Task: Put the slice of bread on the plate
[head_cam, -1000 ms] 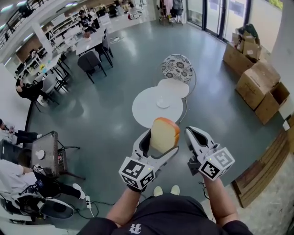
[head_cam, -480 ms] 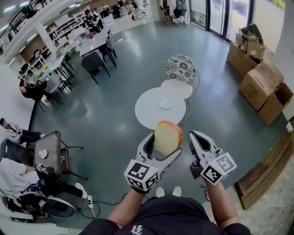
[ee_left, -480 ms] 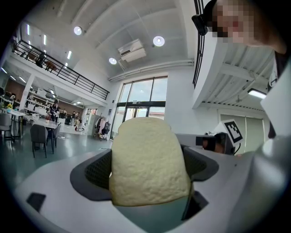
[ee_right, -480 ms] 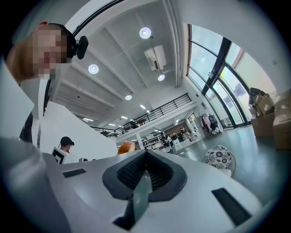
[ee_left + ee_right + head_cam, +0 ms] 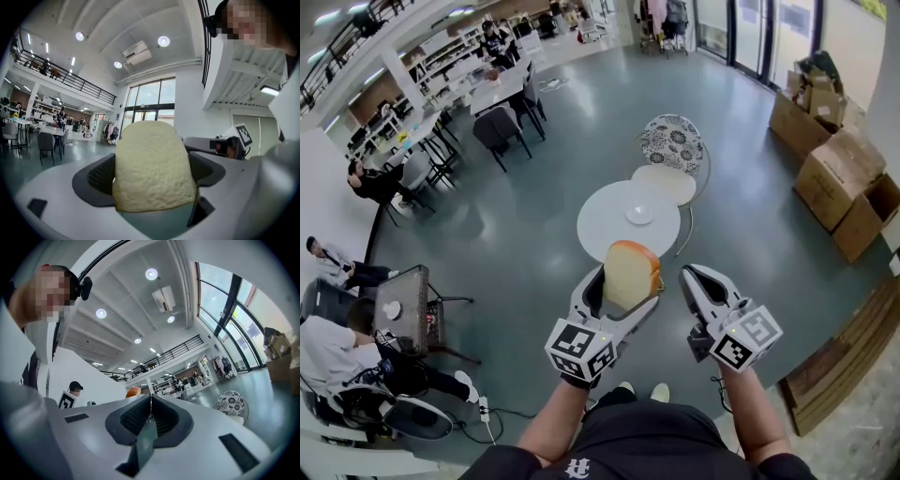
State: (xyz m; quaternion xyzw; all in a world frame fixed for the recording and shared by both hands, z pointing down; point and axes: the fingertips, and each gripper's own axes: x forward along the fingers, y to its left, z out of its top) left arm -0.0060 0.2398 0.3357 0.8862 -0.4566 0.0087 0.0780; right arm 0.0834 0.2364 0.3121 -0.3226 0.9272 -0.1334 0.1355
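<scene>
A slice of bread (image 5: 629, 275) with an orange-brown crust stands upright between the jaws of my left gripper (image 5: 623, 286), which is shut on it. In the left gripper view the pale slice of bread (image 5: 152, 166) fills the gap between the dark pads. My right gripper (image 5: 698, 283) is held beside it, a little to the right, shut and empty; its pads meet in the right gripper view (image 5: 150, 416). A small white plate (image 5: 638, 215) lies on the round white table (image 5: 609, 230) ahead, well beyond both grippers.
A patterned chair (image 5: 671, 142) with a round white seat (image 5: 665, 184) stands behind the table. Cardboard boxes (image 5: 839, 178) are stacked at the right. A dark side table (image 5: 403, 309) and seated people (image 5: 328, 361) are at the left; desks and chairs fill the far left.
Both grippers and the bread keep their pose while the view has shifted slightly; the round table sits a little closer in the frame.
</scene>
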